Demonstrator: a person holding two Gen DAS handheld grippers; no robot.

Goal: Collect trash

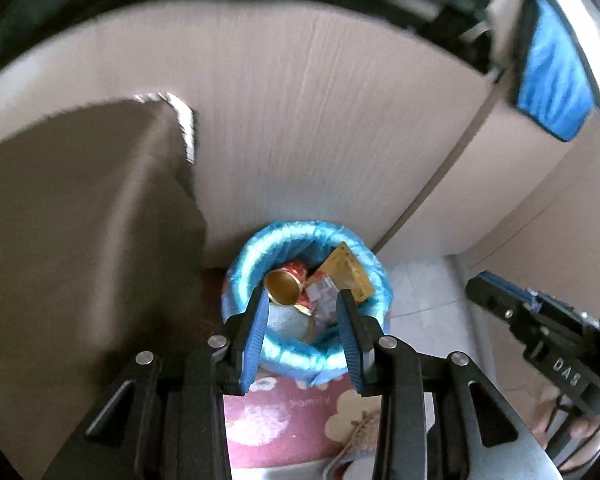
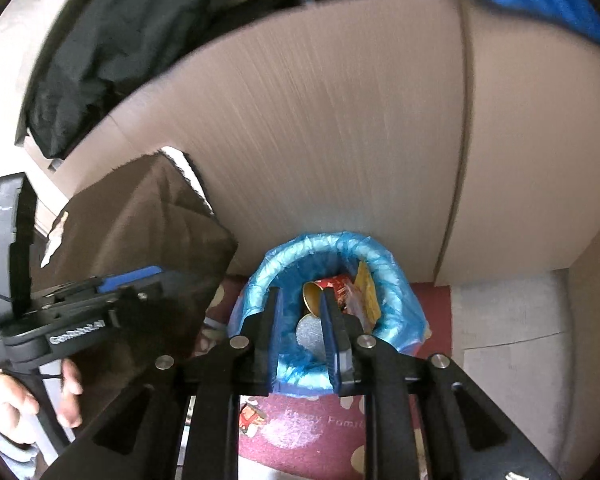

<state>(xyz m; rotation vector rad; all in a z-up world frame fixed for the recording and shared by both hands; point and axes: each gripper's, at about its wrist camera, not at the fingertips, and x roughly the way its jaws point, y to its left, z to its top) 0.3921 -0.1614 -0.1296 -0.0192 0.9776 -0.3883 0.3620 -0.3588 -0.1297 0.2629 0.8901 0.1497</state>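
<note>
Left wrist view: left gripper [image 1: 302, 334] above round bin lined with glossy blue plastic bag [image 1: 244, 272], jaws wide apart, nothing between them. Bin set on floor against tall beige corrugated cardboard panel [image 1: 300, 120], partly on dark pink patterned floor mat [image 1: 276, 420].

Bin contents, same view: red paper cup with gold inner lining [image 1: 286, 286] lying on its side, flat yellow-gold foil packet [image 1: 348, 270] leaning against far wall of liner, crumpled printed wrapper [image 1: 320, 292], pale grey silvery disc-like piece [image 1: 286, 320] low in bin.

Progress, as a judgement: several pieces already binned; neither claw carrying anything; no loose trash visible on floor or mat in either view, so remaining work not determinable from these frames.

Right wrist view: right gripper [image 2: 302, 334] also over bin, jaws narrowly parted but not closed, empty.

Differences between views: left view alone shows right gripper body from the side at far right, plus blue cloth-like patch [image 1: 552, 80] high on the panel. Right view alone shows bare hand [image 2: 24, 400] gripping left tool's handle, black fabric [image 2: 100, 60] hanging at upper left, and white tiled floor [image 2: 512, 320] to the right of mat. Dark brown cardboard flap [image 2: 140, 240] beside bin in both views.
</note>
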